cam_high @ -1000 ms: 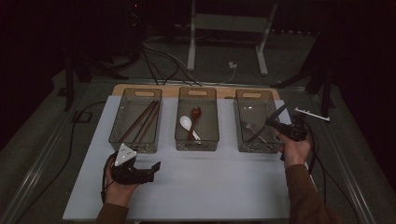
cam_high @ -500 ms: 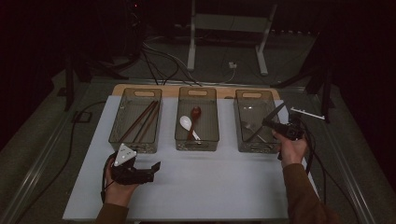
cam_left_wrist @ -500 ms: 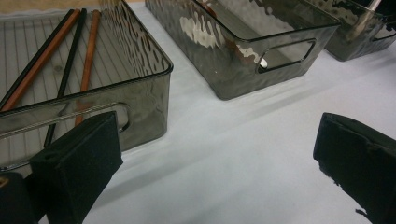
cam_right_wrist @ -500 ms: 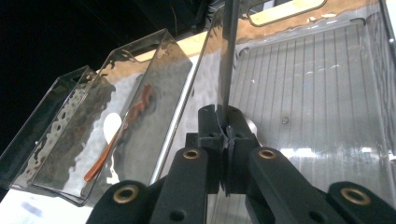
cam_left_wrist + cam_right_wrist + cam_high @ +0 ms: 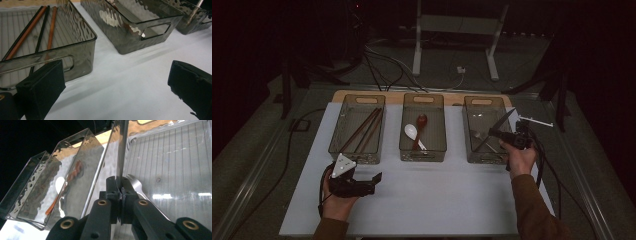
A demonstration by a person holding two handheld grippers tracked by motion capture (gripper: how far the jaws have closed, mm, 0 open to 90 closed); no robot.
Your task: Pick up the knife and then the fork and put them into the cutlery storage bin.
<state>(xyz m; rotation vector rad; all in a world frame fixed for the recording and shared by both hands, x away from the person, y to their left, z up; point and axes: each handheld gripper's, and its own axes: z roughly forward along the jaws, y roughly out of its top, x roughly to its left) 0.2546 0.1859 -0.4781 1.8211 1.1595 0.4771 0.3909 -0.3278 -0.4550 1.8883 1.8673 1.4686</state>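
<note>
Right gripper [image 5: 121,188] fingers clenched on slim silver metal utensil handle [image 5: 122,152], above right-hand clear smoky plastic bin [image 5: 475,150]. Left gripper [image 5: 120,85] fingers released, empty, low over white bench [image 5: 437,195].

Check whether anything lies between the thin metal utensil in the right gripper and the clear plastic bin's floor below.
A silver metal fork lies on the floor of the clear plastic bin, under the right gripper and its thin metal utensil. Nothing else does.

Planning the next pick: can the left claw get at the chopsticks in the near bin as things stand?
Probably yes: the left claw is open with nothing between its jaws, right before the open-topped bin, and the chopsticks lie uncovered, though it must clear the wall.
</note>
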